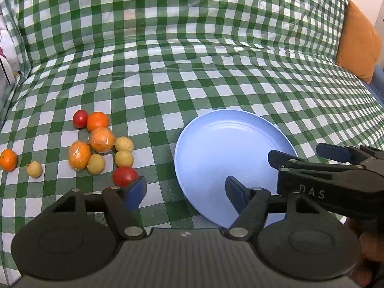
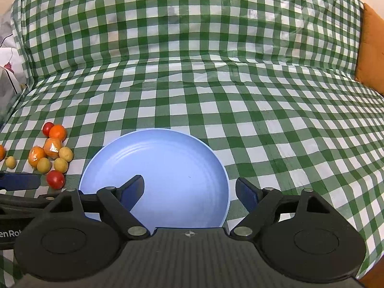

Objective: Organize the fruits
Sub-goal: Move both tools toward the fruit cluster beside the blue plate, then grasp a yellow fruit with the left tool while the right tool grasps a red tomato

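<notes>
An empty blue plate (image 1: pixel 228 148) lies on the green-checked cloth. Left of it is a loose cluster of fruit: several oranges (image 1: pixel 97 121), several small yellow fruits (image 1: pixel 124 159) and two red tomatoes, the far one (image 1: pixel 80 118) and the near one (image 1: pixel 124 176). My left gripper (image 1: pixel 184 192) is open and holds nothing; its left finger (image 1: pixel 134 193) is just in front of the near tomato, and its right finger is over the plate's near edge. My right gripper (image 2: pixel 189 188) hangs open over the near part of the plate (image 2: pixel 168 158), also without anything in it.
The checked cloth (image 1: pixel 192 84) rises into a backrest behind. An orange cushion (image 1: pixel 357 40) stands at the far right. White bags (image 2: pixel 7 67) sit past the cloth's left edge. One orange (image 1: pixel 8 160) lies apart at the far left.
</notes>
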Motion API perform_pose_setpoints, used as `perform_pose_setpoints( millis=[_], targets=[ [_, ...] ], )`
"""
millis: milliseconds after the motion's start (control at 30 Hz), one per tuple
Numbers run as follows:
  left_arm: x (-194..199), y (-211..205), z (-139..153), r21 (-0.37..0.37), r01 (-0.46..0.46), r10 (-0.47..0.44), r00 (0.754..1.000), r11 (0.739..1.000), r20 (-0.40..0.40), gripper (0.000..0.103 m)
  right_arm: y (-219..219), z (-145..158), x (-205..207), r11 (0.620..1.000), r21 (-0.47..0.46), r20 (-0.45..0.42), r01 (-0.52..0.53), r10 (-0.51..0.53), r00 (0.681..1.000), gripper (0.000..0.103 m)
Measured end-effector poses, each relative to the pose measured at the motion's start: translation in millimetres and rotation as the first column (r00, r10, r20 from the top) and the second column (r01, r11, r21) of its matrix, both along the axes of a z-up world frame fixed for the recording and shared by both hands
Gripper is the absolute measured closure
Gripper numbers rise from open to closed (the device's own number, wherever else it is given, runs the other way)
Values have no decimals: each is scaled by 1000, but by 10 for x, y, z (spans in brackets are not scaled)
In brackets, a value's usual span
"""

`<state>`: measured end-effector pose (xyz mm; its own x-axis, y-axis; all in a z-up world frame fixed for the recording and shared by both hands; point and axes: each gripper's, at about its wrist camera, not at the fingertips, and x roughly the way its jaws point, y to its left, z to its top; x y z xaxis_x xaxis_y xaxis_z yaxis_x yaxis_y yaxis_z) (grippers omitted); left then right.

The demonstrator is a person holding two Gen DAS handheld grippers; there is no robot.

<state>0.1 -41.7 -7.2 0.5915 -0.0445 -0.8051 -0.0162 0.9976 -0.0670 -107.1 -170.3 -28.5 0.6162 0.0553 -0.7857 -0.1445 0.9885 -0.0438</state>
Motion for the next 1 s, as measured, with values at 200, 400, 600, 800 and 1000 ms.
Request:
perform_pose_setpoints(
  millis=[200, 400, 600, 800, 1000],
  targets=[
    [3, -2, 9, -10, 15, -15, 1000, 1000, 3, 39, -155, -94, 254, 1000, -19, 0, -17, 17, 1000, 28],
    [1, -5, 14, -19, 32, -32, 999, 999, 10, 53, -184, -68, 228, 1000, -22, 29, -19, 20, 999, 44],
    [-8, -11, 20, -20, 72, -72, 997, 997, 17, 94, -223, -89, 361, 1000, 4, 55, -11, 11, 998, 74],
    [-70, 123, 111, -30, 120, -119, 992, 992, 46, 99, -187, -62, 480, 998, 63, 87, -26, 21, 996, 85],
    [-61, 585, 330, 14, 166, -166, 985, 986, 54, 99, 56, 31, 483, 983, 144, 127, -111, 93, 988, 85]
  ],
)
